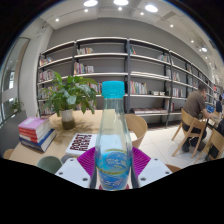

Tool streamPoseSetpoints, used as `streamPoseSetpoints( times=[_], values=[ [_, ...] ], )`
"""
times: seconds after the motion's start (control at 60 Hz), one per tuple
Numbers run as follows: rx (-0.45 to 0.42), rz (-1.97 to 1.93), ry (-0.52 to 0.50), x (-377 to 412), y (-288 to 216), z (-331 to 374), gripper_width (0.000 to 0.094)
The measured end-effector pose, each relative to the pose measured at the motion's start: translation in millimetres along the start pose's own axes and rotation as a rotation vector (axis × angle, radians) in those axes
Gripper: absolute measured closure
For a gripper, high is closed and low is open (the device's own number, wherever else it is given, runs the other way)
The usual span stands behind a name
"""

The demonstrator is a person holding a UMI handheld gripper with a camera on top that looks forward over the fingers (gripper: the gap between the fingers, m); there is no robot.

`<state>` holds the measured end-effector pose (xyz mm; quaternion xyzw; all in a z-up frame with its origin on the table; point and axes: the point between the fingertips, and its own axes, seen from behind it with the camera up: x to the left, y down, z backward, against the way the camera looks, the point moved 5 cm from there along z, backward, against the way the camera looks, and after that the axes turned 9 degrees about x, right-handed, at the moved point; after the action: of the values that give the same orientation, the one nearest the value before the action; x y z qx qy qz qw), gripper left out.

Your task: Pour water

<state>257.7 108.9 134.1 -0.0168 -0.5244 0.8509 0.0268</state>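
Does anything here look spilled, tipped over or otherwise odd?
Nothing stands out. The bottle stands upright between the jaws, cap on, nothing spilled around it. The books are stacked neatly on the table, and the plant is upright.

Tall bookshelves (120, 70) line the wall under bright ceiling lights (120, 4).

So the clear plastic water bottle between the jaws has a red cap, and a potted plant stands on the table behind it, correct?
Not quite: the gripper view shows the clear plastic water bottle has a light blue cap, not red. It does sit between the jaws, with the potted plant behind.
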Motion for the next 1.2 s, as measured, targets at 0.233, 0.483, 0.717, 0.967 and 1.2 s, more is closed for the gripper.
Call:
streamPoseSetpoints(
  times=[0.233,0.483,0.717,0.967,1.2],
  values=[
    [0.004,-0.007,0.014,2,38,-14,0.0424],
    [0.001,-0.052,0.047,0,48,-4,0.0332],
    [0.155,-0.005,0.080,5,93,37,0.0079],
    [0.276,-0.009,0.099,54,145,155,0.0084],
    [0.243,-0.016,-0.020,160,125,266,0.0077]
  ],
)
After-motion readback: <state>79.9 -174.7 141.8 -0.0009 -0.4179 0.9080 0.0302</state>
